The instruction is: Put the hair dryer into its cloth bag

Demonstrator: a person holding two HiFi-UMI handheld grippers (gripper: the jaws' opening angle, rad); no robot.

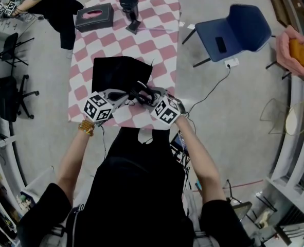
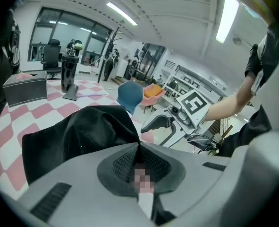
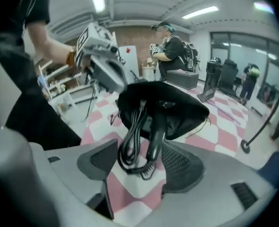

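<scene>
Hair dryer (image 3: 156, 135), cord (image 3: 130, 143) half in bag (image 3: 181, 105)

Hair dryer (image 3: 157, 126) partly inside black cloth bag (image 1: 118, 73)
We see its black handle (image 3: 154, 143) and looped cord (image 3: 130, 141) hanging from the bag's mouth.

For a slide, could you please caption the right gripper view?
Open right gripper flanks hair dryer handle and cord protruding from cloth bag.

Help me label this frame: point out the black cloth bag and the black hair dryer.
black cloth bag (image 3: 182, 104): right gripper view, on its upper fabric.
black hair dryer (image 3: 156, 137): right gripper view, on its handle protruding from the bag.
</scene>
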